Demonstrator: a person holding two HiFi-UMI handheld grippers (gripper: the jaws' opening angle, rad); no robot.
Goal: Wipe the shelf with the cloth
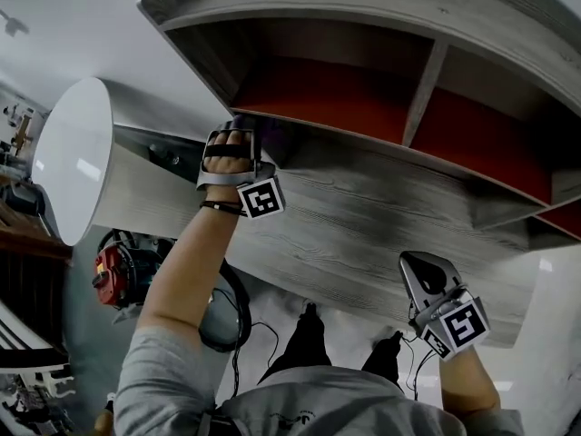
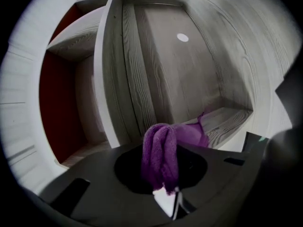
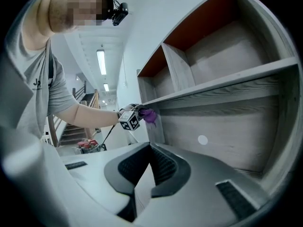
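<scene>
A person's left tool [image 1: 234,157] is clamped on a bunched purple terry cloth [image 2: 161,155] at the left end of a grey wood-grain shelf unit with red back panels [image 1: 363,216]. In the left gripper view the tool [image 2: 163,186] has its jaws closed on the folded middle of the cloth. The cloth's loose end lies ahead on a pale wood-grain board inside a compartment of the shelf unit [image 2: 161,70].

The right gripper view looks across from the side. It shows the cloth [image 3: 148,115] up against the left end of a horizontal shelf board, where the board meets the unit's upright side. The marker cube of the left tool [image 3: 130,118] sits just behind the cloth, and a bare forearm [image 3: 80,115] reaches out to it from a grey short sleeve.

The right tool [image 1: 427,271] is held lower and well apart from the left one, near the unit's grey lower panel but not touching it. Its own view shows the tool [image 3: 150,150] with jaws drawn together and nothing between them, pointing at the shelf unit [image 3: 227,84].

In the head view, a white round panel [image 1: 77,157] stands to the left of the shelf unit. Below it is a red machine [image 1: 113,275] with a black cable looped beside it. A staircase [image 3: 71,131] shows in the background of the right gripper view.
</scene>
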